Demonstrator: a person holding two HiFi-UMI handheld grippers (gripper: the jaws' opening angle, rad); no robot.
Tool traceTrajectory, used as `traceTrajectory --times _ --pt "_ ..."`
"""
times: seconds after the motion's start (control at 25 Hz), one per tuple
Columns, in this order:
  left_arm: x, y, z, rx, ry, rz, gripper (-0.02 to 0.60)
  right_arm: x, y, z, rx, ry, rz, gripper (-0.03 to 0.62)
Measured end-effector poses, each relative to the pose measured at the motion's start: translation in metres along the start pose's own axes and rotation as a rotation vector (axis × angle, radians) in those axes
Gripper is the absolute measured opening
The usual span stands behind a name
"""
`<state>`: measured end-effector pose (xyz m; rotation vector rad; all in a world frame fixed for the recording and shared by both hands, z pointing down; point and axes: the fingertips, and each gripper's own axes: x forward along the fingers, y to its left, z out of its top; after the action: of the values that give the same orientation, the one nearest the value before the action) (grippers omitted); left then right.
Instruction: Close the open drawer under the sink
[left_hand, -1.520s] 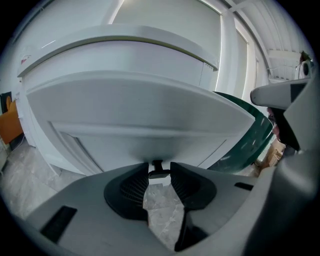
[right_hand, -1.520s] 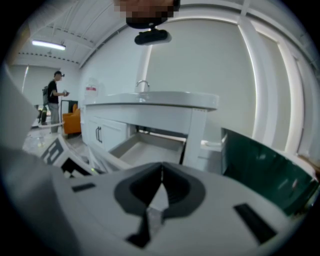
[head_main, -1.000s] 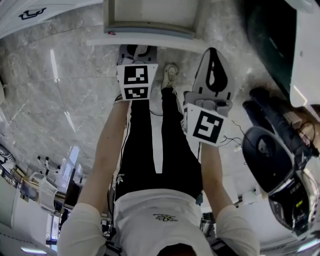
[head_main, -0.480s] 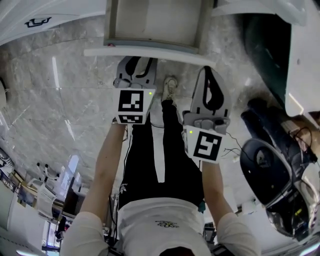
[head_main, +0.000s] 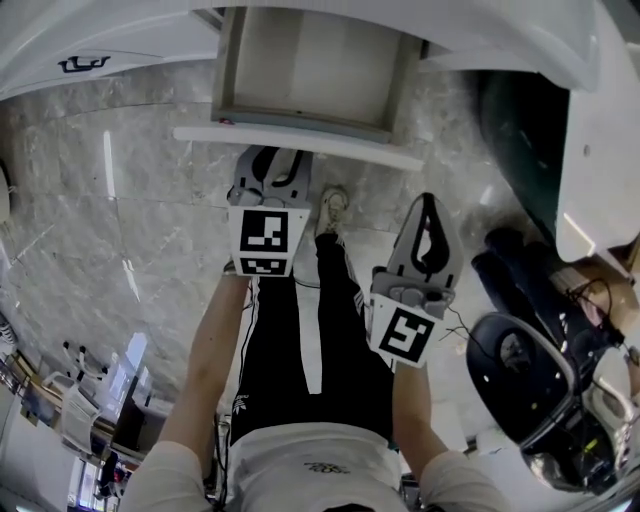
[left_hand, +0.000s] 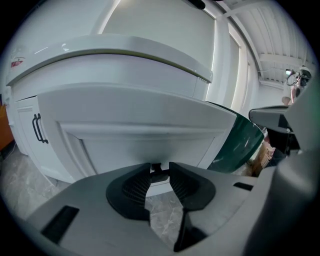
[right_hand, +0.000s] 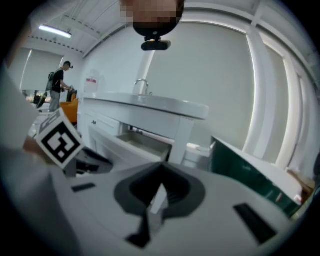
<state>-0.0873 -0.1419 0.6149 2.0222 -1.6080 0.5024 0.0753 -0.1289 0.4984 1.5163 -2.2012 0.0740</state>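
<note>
Left tongs (left_hand: 159, 176) were closed part-way on the small dark handle (left_hand: 160, 171), which filled the gap at their tips; the ribbed black pads (left_hand: 134, 187) were otherwise apart. The handle sat low on the front panel of the white open drawer (left_hand: 140, 120). Right tongs (right_hand: 162, 185) were together with nothing between them, held off to the right, apart from the drawer front and short of it. In the head view, the drawer (head_main: 340, 152) stood pulled out from under the white table (right_hand: 150, 105) that carried the sink. Its pale inside was bare, and the left tongs met its near edge. A chrome tap (right_hand: 141, 86) rose from the table top. A dark green panel (right_hand: 240, 165) leaned to the right of the cabinet. The floor was grey marble tile (head_main: 120, 200). A black office chair (head_main: 520, 370) stood at lower right, well apart from the drawer. The person's white shoe (head_main: 335, 200) was on the floor just below the drawer front.
</note>
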Motion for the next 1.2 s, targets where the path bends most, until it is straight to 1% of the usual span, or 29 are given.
traceTrajectory --times 0.08,0.2,0.24,0.4,0.52,0.72,0.88,1.04,1.2 --pt "0.0 -0.001 0.002 0.008 0.001 0.003 0.133 -0.002 -0.005 -0.003 -0.027 0.003 -0.017 0.029" --pt "0.0 0.001 0.004 0.032 0.002 0.003 0.133 -0.003 -0.008 -0.009 -0.157 0.015 -0.045 0.029" --pt "0.001 0.002 0.005 0.033 0.0 0.002 0.133 -0.002 -0.01 -0.013 -0.178 0.027 -0.048 0.029" --pt "0.0 0.001 0.008 0.016 -0.006 0.006 0.133 -0.005 -0.012 -0.022 -0.157 0.065 -0.032 0.029" --pt "0.006 0.004 0.011 0.022 -0.012 0.006 0.133 -0.004 -0.011 -0.024 -0.134 0.063 -0.032 0.029" --pt "0.022 0.014 0.028 0.04 -0.033 0.01 0.133 0.001 -0.004 -0.021 -0.092 0.049 -0.025 0.029" --pt "0.034 0.019 0.037 0.045 -0.037 0.014 0.133 0.004 0.001 -0.024 -0.085 0.076 -0.011 0.029" --pt "0.042 0.021 0.044 0.047 -0.043 0.017 0.133 0.014 0.006 -0.019 -0.094 0.066 0.006 0.029" --pt "0.048 0.022 0.048 0.048 -0.051 0.012 0.133 0.022 0.006 -0.017 -0.081 0.062 0.001 0.029"
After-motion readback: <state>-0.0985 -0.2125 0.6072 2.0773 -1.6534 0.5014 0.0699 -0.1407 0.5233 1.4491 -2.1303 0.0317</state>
